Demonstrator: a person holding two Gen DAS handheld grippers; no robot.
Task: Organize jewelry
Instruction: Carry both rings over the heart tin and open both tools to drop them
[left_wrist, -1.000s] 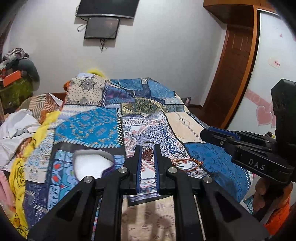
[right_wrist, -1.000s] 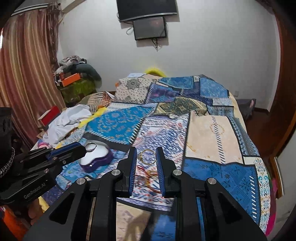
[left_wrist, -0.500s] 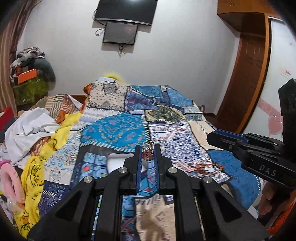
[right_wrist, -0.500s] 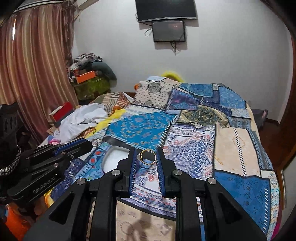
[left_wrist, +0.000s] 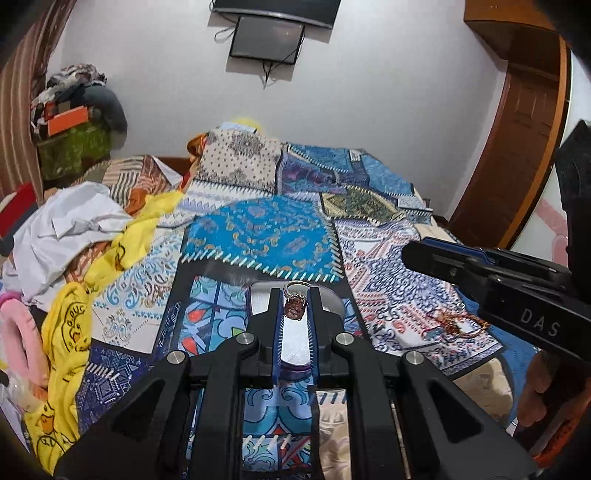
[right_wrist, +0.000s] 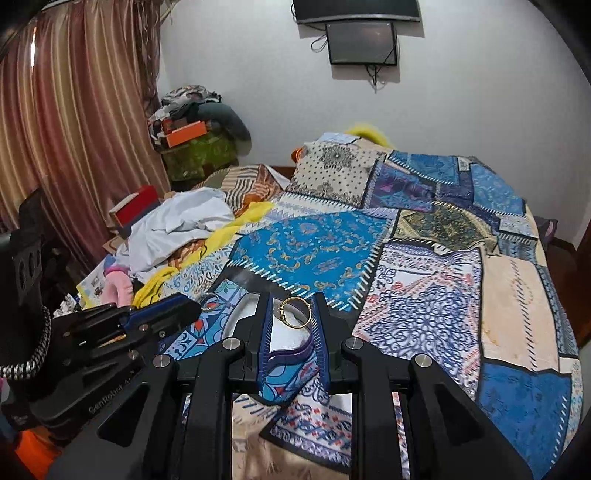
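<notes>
over tray (left_wrist: 258, 291), both tools tilted down

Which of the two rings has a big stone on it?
The ring in the left tool, with a reddish stone; the right tool holds a plain gold ring.

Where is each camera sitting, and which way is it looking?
Left wrist: sits on the left gripper, looking along its fingers over the bed; it grips a red-stone ring; a hand shows at right.
Right wrist: sits on the right gripper, facing the same way; it grips a gold ring; the left gripper shows at left.
Both share: the white jewelry tray under the fingertips, patchwork bedspread, wall screen.
</notes>
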